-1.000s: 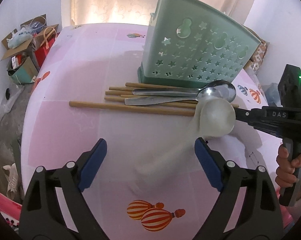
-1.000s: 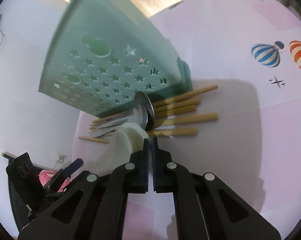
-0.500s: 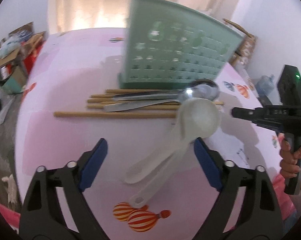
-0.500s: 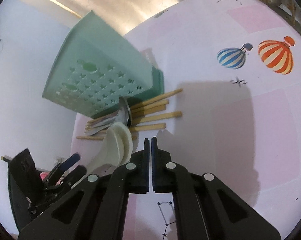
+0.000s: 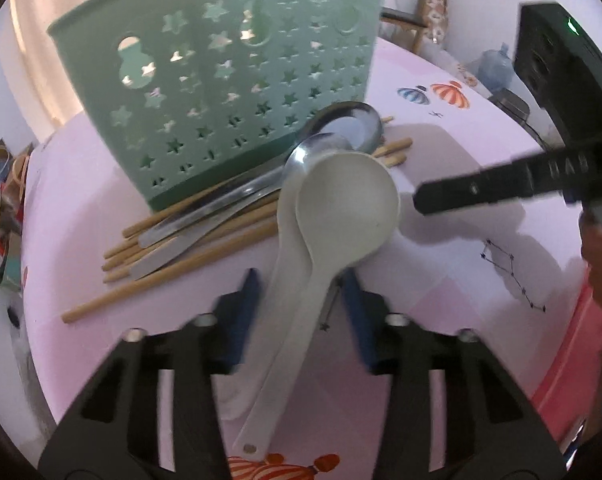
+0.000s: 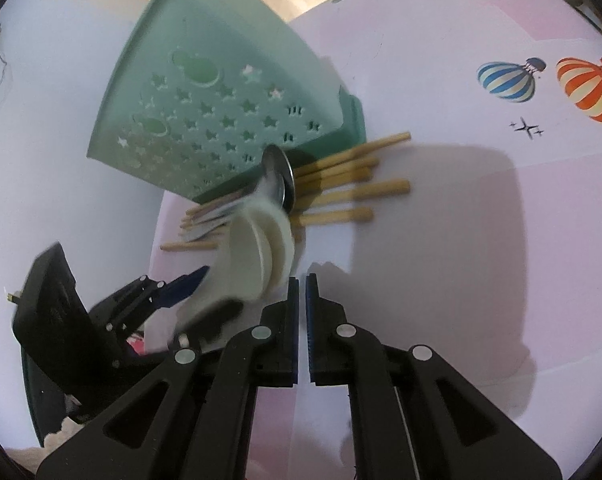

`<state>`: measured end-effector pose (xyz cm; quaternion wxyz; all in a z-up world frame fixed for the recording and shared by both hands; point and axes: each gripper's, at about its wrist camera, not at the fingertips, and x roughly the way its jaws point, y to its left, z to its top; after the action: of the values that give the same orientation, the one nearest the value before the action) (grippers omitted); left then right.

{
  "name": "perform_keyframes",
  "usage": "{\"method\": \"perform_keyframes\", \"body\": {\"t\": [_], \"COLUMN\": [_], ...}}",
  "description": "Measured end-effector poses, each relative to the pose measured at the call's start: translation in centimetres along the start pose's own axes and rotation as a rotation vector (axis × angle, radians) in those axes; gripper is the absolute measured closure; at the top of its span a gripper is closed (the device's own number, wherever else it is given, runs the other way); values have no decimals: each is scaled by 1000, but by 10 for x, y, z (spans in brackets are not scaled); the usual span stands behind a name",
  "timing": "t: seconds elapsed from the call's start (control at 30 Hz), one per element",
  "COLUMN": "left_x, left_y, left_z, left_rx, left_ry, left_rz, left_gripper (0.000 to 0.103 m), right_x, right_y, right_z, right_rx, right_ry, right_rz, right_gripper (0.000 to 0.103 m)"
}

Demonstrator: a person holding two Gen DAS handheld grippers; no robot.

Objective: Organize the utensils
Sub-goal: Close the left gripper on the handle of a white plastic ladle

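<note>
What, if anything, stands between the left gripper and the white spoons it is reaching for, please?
Nothing visible does. The handles of the two nested white spoons already lie between the fingers of the left gripper, whose jaws have just been closing. The right gripper is off to the side of the bowls, shut and empty.

Two close, downward wrist views — shared basket (image 5: 237, 80)

Both grippers are black plastic frames with triangular cut-outs and silver screw heads. The left gripper (image 5: 301, 300) carries blue pads on its fingers (image 5: 247, 300). The right gripper (image 6: 303, 280) does too (its housing shows a green light and pale lettering).
</note>
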<state>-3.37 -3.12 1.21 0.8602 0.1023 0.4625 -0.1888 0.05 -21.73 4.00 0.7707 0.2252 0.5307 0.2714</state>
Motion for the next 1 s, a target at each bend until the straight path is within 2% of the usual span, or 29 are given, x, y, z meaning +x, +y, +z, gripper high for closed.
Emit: {"method": "perform_keyframes", "body": {"t": [0.17,0.43,0.53,0.63,0.8,0.87,1.0], "left_x": [-2,-19,-22,-19,-10,-11,-29], "left_y": [13,29,43,65,94,105,115], "left_z": [0,-10,-12,-18,-32,-40,-52], "left_rx": [-51,-133,-223,-368,-578,-631,-607], "left_ry": [-5,-49,-55,-53,-32,-26,-40], "left_rz": [-25,-133,-232,-351,-507,-503,-434], "left_gripper": [86,94,94,95,95,93,90], "right_x": [15,20,21,23,26,26,28], "right_y": [10,18,19,20,25,25,25], "right_z": [-7,-8,-4,-5,-4,-4,-5], "right_rx": [-13,-18,-23,-23,-32,-30,-26], "right_ry": [10,9,11,14,20,22,26], "right_rz": [-3,-3,-6,-4,-4,-2,1], "right_gripper": [97,97,97,97,97,97,97]}}
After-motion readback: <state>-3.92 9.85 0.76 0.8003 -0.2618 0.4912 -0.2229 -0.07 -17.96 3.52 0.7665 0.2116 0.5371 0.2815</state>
